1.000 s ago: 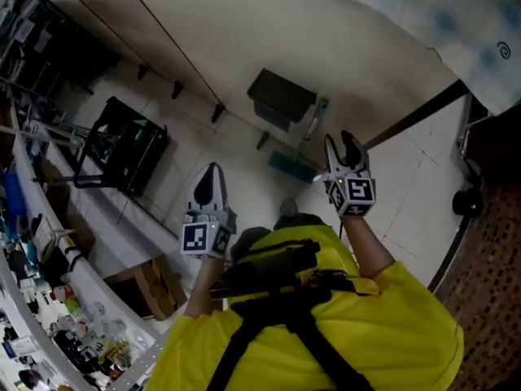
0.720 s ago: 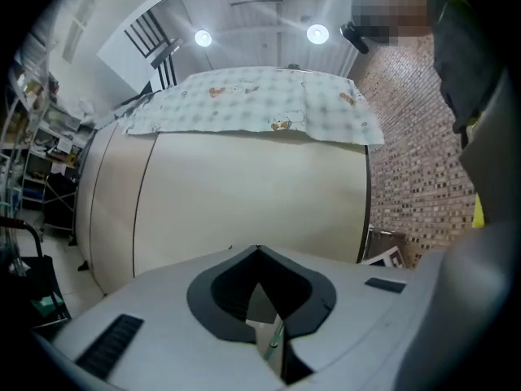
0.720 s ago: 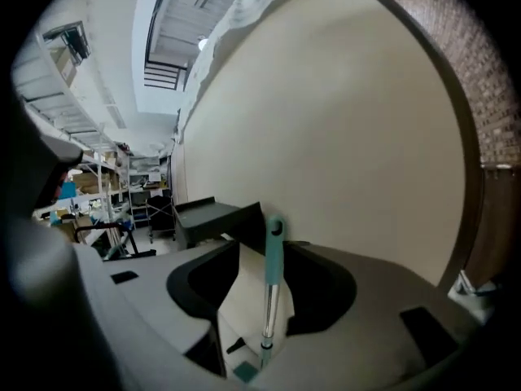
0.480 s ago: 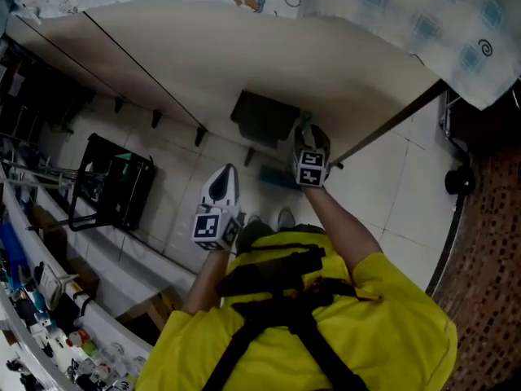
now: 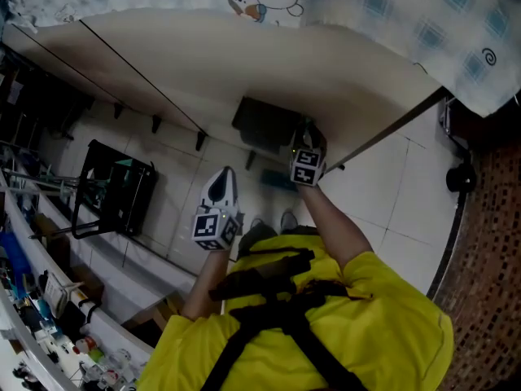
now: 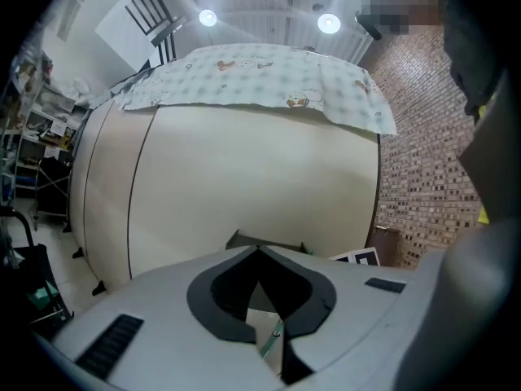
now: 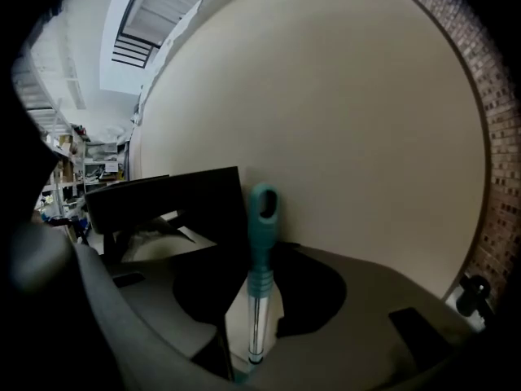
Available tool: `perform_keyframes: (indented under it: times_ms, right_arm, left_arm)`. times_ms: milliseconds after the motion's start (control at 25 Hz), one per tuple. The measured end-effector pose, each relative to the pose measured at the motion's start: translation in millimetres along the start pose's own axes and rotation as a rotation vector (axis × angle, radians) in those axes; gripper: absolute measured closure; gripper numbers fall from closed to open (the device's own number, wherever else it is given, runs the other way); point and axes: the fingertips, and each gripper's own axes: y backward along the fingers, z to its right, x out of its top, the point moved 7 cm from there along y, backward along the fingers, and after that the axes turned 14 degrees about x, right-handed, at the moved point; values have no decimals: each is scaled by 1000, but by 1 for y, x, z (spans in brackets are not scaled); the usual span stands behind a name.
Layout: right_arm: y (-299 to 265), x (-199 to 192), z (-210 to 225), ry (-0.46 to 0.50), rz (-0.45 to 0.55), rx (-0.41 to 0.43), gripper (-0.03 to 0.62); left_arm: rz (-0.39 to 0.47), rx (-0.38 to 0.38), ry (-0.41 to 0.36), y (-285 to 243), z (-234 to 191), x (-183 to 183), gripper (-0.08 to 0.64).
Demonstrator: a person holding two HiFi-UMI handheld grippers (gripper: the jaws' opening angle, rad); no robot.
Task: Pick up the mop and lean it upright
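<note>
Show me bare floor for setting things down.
Free: white tiles between the beige panel and the brick wall; also tiles between the black cart and the dark box. Crowded: the cluttered shelves at left.

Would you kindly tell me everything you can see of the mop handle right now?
The mop handle is a slim, shiny metal tube topped by a teal, plastic-looking grip with a ribbed collar and an oval hanging loop. It stands about upright between the jaws of the right tongs, which are closing around it, before a cream panel and beside a dark box. Its lower length is hidden.
</note>
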Motion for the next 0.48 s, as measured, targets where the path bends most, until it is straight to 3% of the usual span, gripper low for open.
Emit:
perform_keyframes:
  times_ms: [320,480]
  right_arm:
    - [66,-5,-4,53,-13,158,488]
    - [118,23,-13,98,38,269,488]
  left_arm:
    - [40,-11,-31,2,-7,-2,558]
    - [89,31,-23,7,-14,8,558]
